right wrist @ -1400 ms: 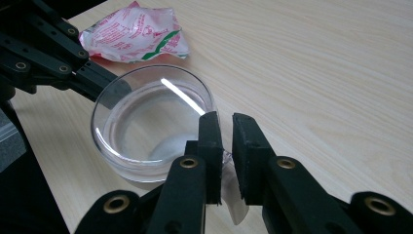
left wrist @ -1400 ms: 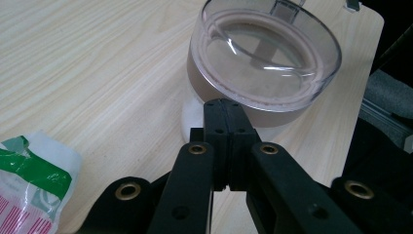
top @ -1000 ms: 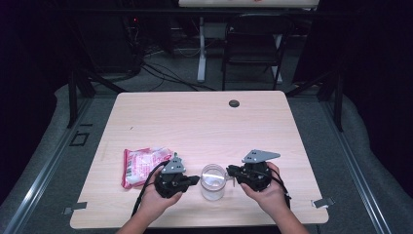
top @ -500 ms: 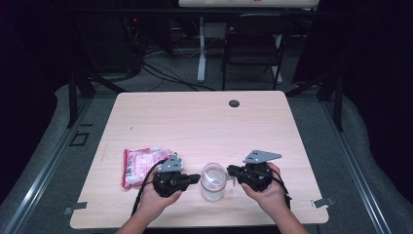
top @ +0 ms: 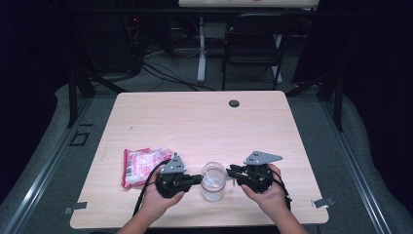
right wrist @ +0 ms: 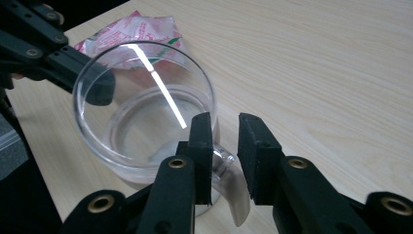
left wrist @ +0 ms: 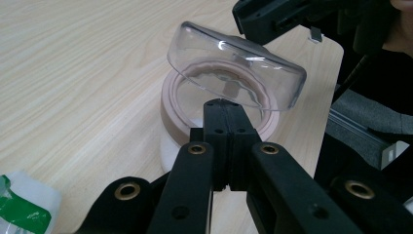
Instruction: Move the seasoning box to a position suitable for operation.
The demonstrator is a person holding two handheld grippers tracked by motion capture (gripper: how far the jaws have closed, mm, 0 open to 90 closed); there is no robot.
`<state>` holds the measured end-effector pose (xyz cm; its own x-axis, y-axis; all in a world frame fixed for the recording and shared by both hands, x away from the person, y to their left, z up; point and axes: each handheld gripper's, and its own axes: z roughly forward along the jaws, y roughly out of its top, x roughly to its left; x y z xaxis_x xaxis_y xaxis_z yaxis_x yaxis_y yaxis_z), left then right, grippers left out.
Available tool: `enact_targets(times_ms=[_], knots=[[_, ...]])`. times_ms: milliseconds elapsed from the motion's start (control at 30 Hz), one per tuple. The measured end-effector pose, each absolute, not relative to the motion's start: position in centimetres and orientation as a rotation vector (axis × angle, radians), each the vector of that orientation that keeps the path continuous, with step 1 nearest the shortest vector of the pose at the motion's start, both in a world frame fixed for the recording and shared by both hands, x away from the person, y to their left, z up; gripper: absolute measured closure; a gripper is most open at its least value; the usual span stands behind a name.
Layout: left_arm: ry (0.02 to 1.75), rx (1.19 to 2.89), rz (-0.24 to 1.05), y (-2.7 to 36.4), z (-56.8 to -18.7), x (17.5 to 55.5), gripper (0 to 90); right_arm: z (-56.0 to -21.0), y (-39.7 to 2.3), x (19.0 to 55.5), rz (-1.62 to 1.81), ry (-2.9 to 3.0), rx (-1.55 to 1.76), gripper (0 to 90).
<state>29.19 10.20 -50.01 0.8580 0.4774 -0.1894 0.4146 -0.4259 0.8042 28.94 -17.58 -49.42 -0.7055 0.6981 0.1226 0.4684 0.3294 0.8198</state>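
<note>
Item: clear glass mug (top: 213, 181) with a side handle (right wrist: 229, 168), stood upright near the front edge of the light wooden table (top: 204, 122), between the two grippers. In the left gripper view its rim appears as a transparent dome over a pinkish ring.

Left gripper (top: 194, 180): jaws clenched together at the mug's left side; whether the rim is nipped between the tips cannot be told.

Right gripper (top: 233, 171): jaws parted, having just been opening; the handle lies between them, and the pads are not seen pressing on it.

Handling, as judged: rigid, smooth and slippery, breakable if knocked or dropped; moderately heavy for its size, apparently empty. The handle is offered as the surest hold; the thin rim is a poorer, slip-prone one.

Also present: a crinkled red-and-white plastic packet (top: 142, 165), lying flat left of the left gripper.
</note>
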Motion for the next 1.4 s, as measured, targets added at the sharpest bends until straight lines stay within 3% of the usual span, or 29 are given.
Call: enact_targets(times_ms=[300, 600, 1100, 1400], knots=[[0.619, 2.062, 0.082, 9.5, -49.2, 29.4, 88.3, -48.0, -17.1, 27.1, 1.339, 2.372, 0.944, 58.0], [0.627, 2.044, 0.088, 9.1, -48.5, 29.5, 79.5, -47.6, -16.1, 25.5, 1.305, 2.373, 0.857, 46.8], [0.662, 2.056, 0.182, 8.6, -49.0, 29.5, 62.2, -48.6, -14.7, 25.2, 1.184, 2.339, 0.818, 44.9], [0.731, 2.079, 0.18, 8.7, -50.6, 30.4, 58.5, -48.6, -14.9, 25.2, 1.199, 2.338, 0.826, 45.4]])
